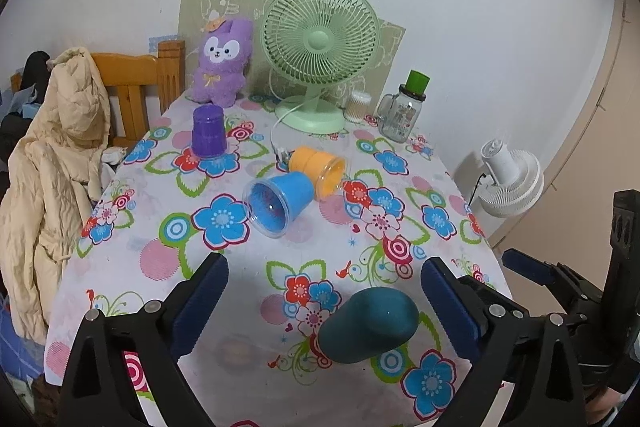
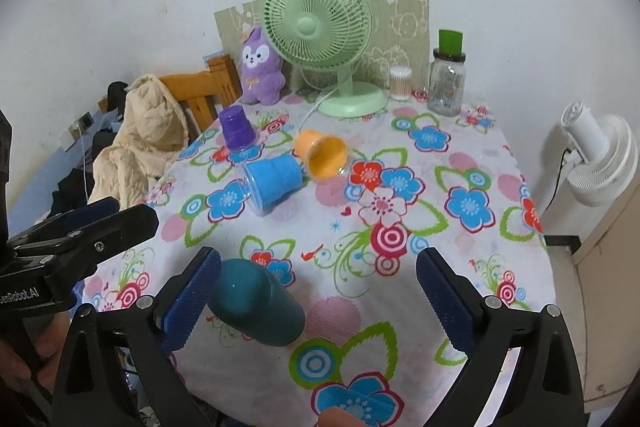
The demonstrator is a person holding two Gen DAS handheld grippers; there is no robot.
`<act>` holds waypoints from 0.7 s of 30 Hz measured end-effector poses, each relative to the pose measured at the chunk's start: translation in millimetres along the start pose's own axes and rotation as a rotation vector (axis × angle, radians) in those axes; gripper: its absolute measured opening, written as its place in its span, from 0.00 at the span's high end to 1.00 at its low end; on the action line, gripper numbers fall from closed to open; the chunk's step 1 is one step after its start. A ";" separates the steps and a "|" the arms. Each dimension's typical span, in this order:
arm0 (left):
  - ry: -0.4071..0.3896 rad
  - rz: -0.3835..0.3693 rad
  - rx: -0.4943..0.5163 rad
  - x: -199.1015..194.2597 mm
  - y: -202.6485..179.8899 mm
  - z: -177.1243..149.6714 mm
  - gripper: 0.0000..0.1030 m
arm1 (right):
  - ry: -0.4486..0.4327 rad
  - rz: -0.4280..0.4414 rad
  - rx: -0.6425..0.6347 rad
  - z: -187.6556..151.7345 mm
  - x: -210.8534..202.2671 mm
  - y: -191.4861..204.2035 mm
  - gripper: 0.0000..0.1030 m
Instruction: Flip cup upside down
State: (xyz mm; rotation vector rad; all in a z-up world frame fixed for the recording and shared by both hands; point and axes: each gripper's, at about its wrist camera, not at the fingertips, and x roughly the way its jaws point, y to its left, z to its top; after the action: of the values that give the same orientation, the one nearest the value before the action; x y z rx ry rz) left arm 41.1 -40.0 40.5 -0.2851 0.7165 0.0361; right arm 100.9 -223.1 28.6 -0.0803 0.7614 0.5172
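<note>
Left wrist view: the teal cup [image 1: 368, 325] is seen inverted at 5 o'clock, between the spread left gripper [image 1: 324, 307] fingers, ungripped. The right gripper [image 2: 318, 301] is likewise spread. The blue cup [image 1: 278, 203], lying sideways at 12 o'clock, is judged next: approach, pinch, invert.

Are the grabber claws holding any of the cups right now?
No. Both the left gripper and the right gripper are wide open and hold nothing. The dark teal cup lies on the table between their fingers, not pinched.
</note>
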 end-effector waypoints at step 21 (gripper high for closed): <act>-0.037 0.007 0.011 -5.2 -1.4 0.5 0.01 | -0.040 -0.017 -0.008 1.9 -5.1 2.6 0.03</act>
State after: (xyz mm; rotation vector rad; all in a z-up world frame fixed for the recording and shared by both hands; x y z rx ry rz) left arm 37.7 -40.8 44.6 -0.2703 0.6806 0.0441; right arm 97.7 -222.4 33.7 -0.0835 0.7190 0.5046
